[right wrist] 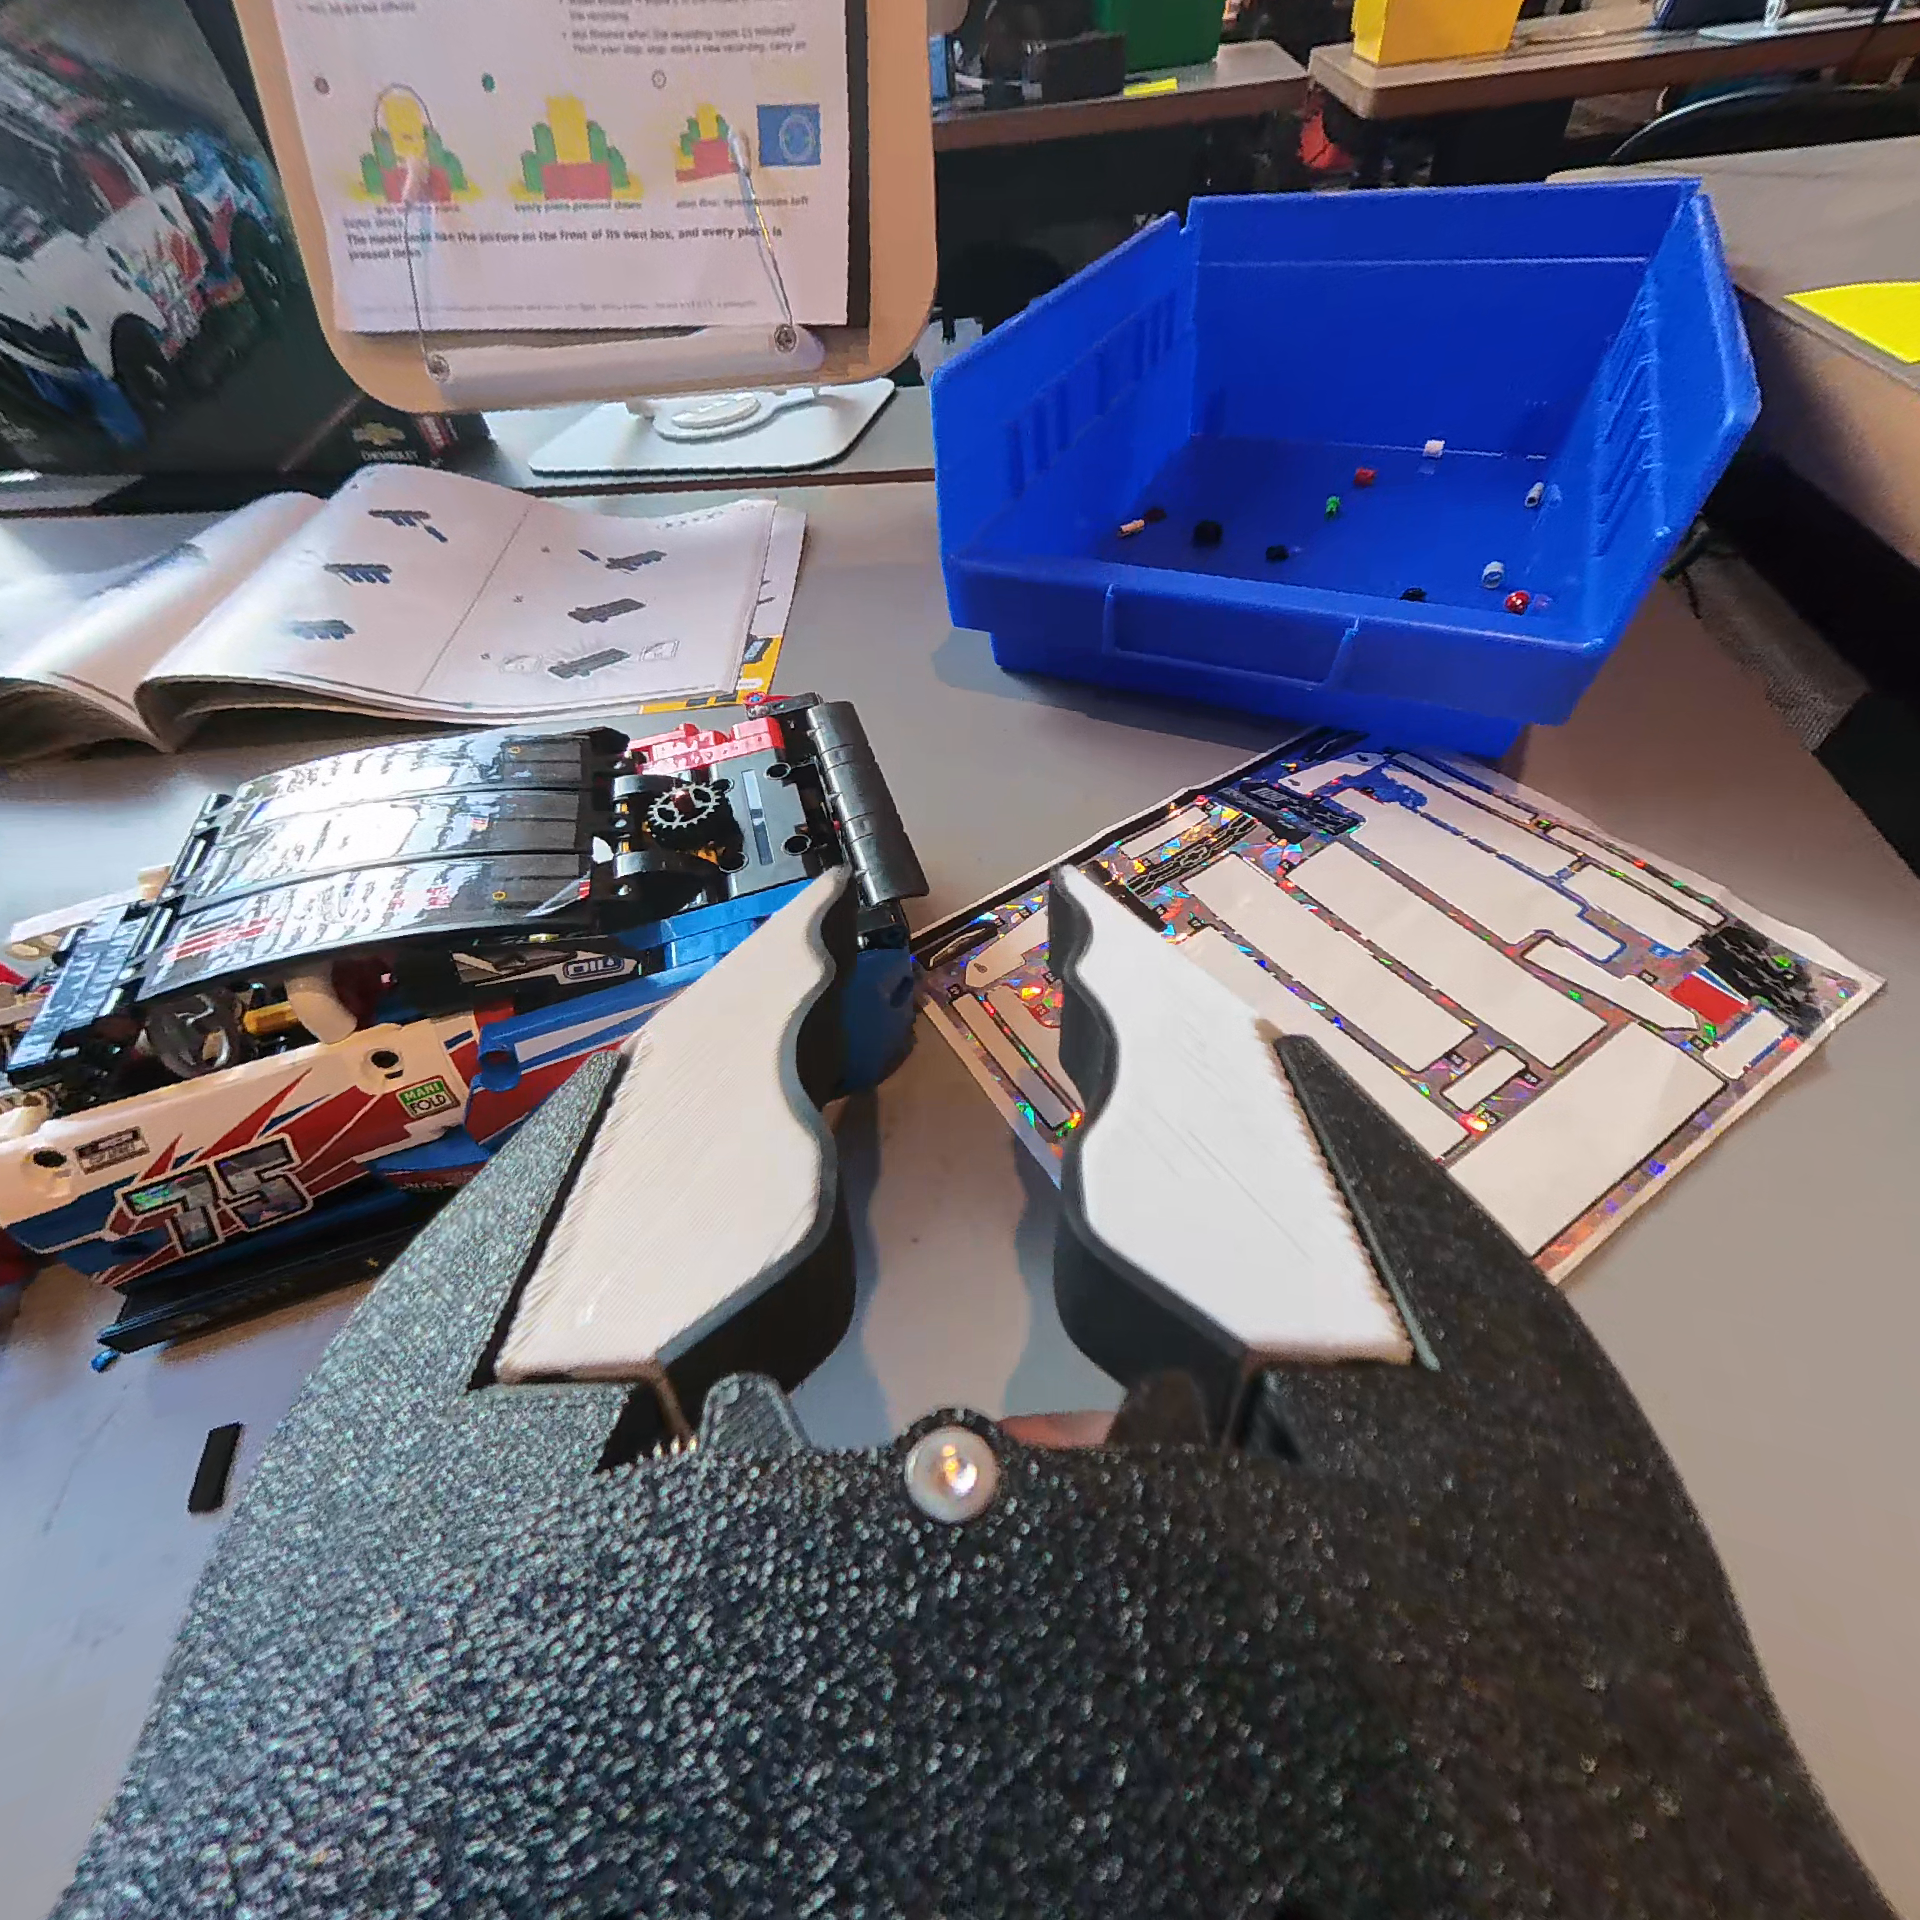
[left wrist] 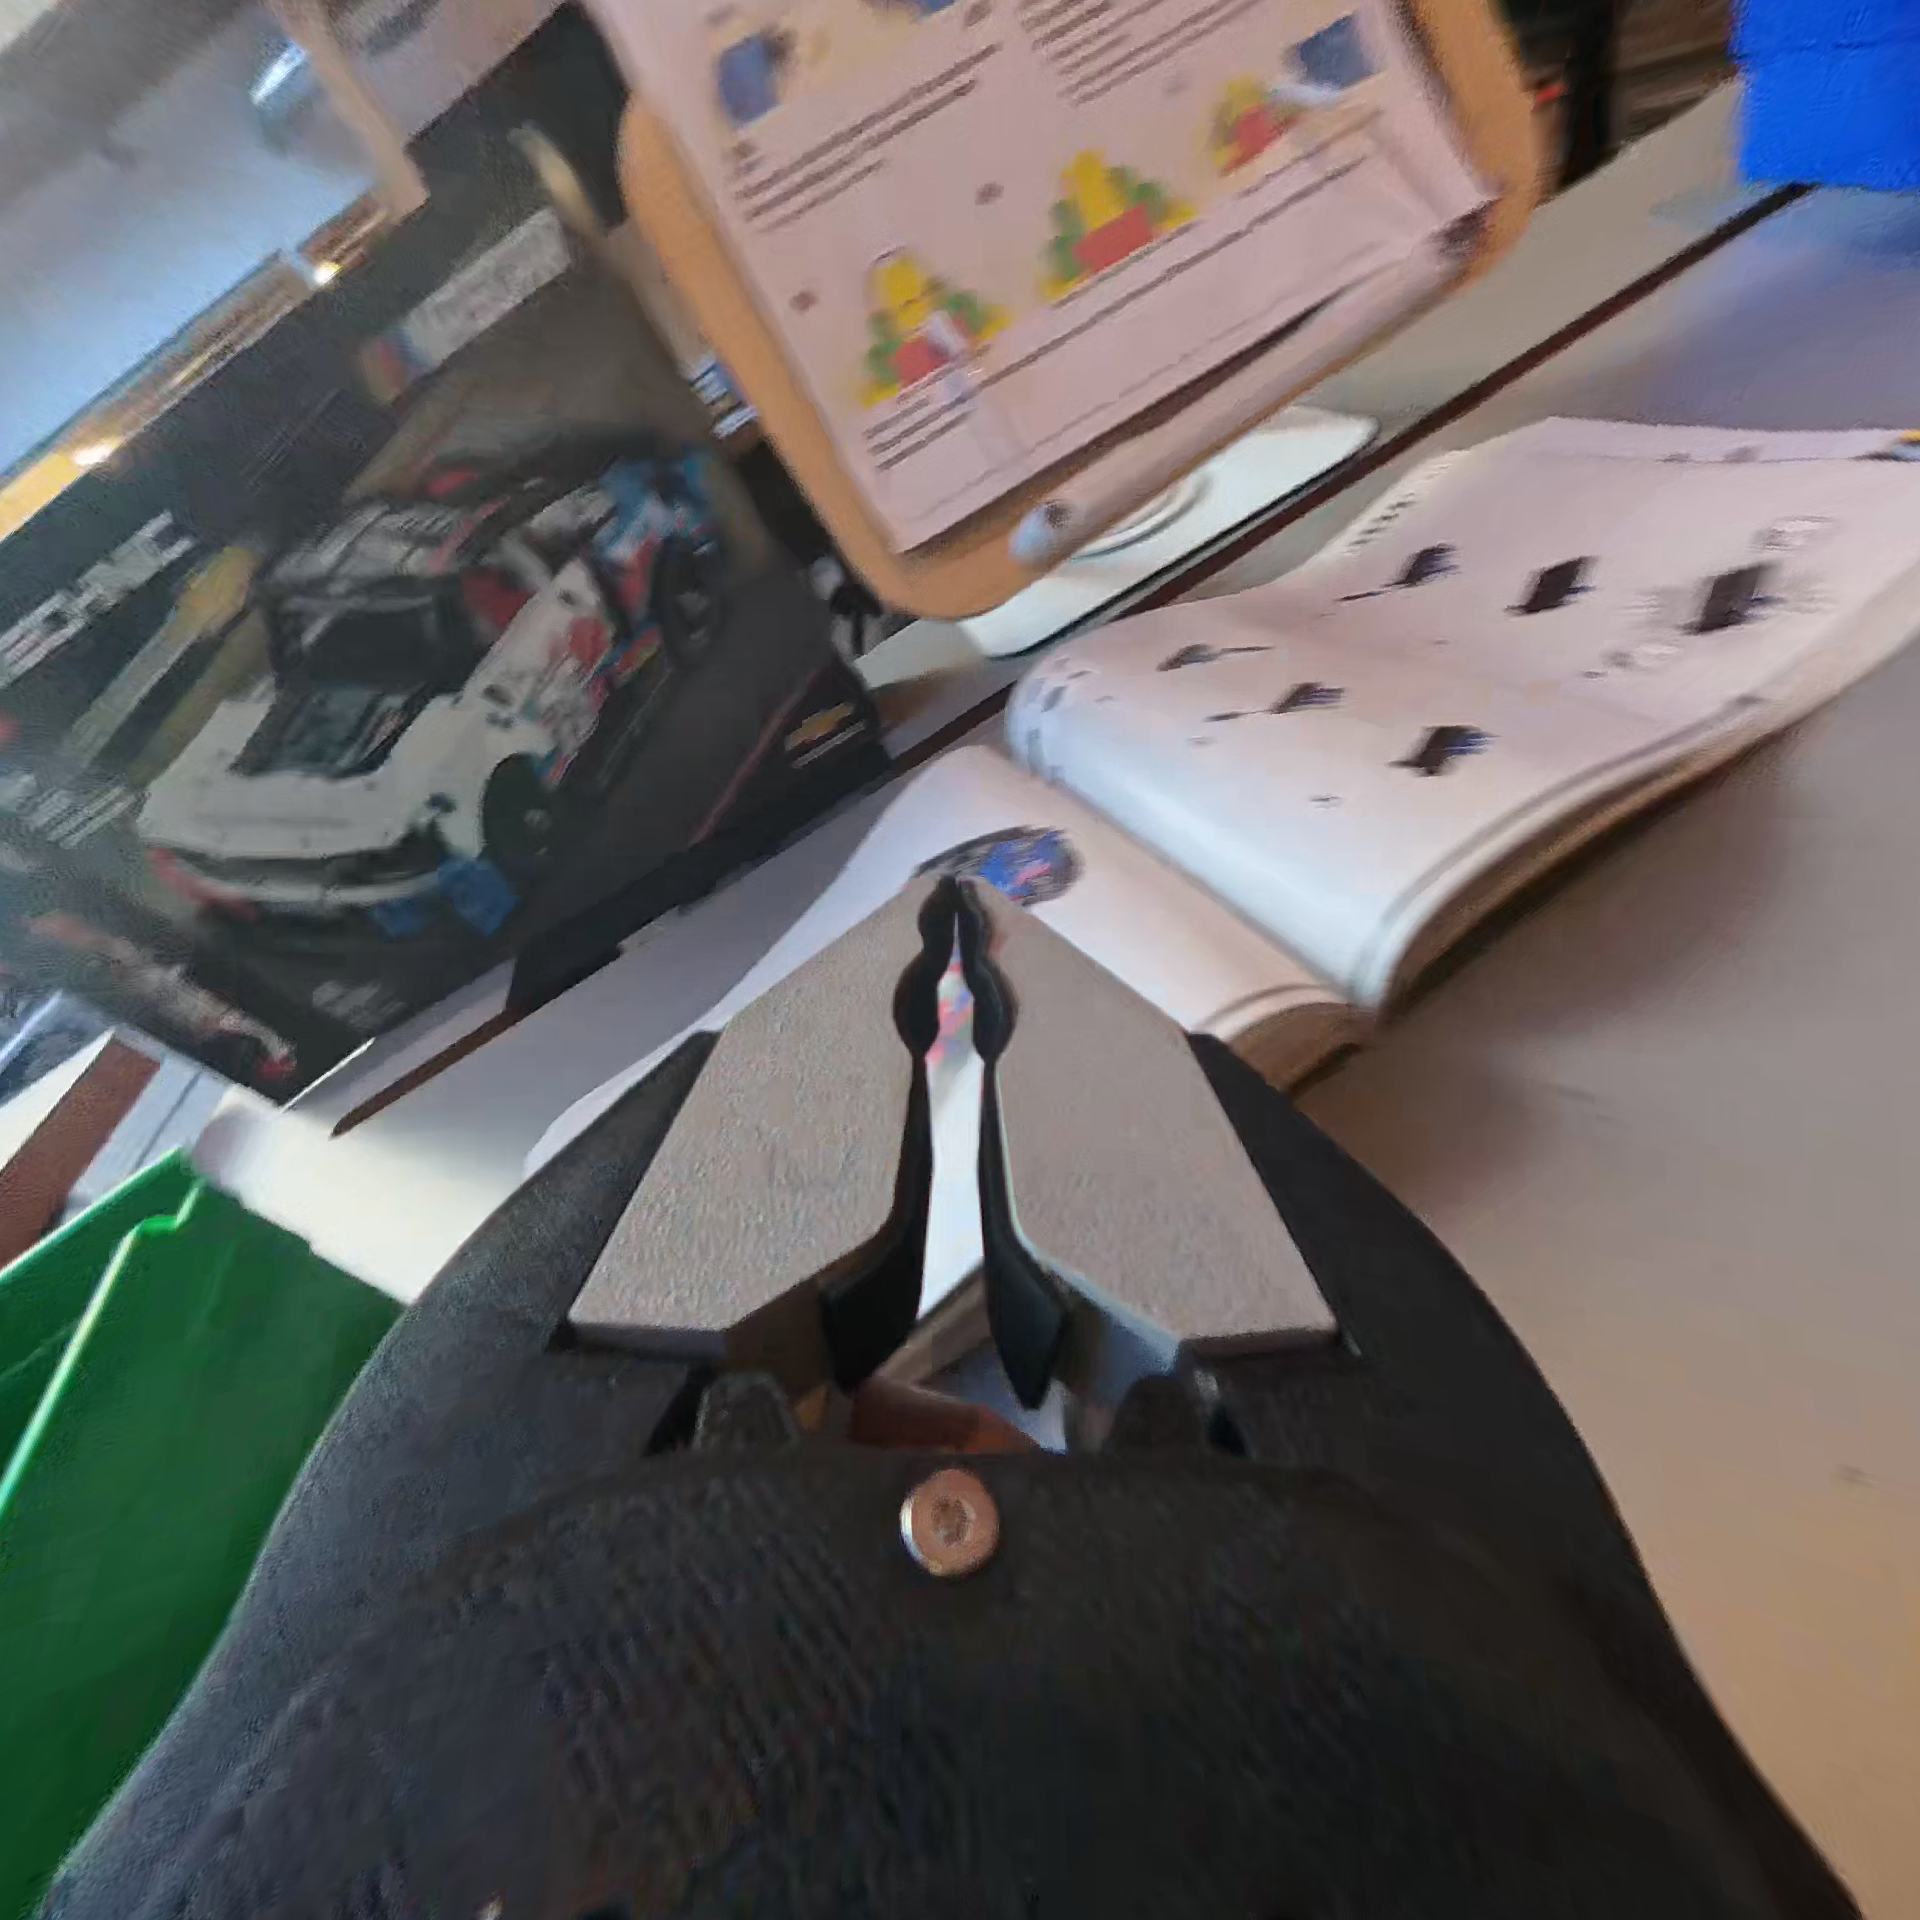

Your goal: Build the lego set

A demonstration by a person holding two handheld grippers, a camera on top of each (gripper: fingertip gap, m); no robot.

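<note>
My right gripper (right wrist: 945, 914) gaped, ridged white fingers (right wrist: 686, 1143) apart; the glossy lego car (right wrist: 416, 935) lay just left. My left gripper (left wrist: 954, 902) was pinched together.

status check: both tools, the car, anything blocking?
Left tool shut, nothing visibly held, over the open booklet. Right tool open, empty, beside the car. Sticker sheet and blue bin nearby; nothing blocking.

I'm seeing glossy plastic on the lego car (right wrist: 416, 935), a glittery holographic sticker sheet (right wrist: 1403, 997), a smooth shiny blue plastic bin (right wrist: 1351, 644), matt paper in the booklet (right wrist: 416, 592), and grainy black plastic on my right gripper (right wrist: 945, 894).
</note>
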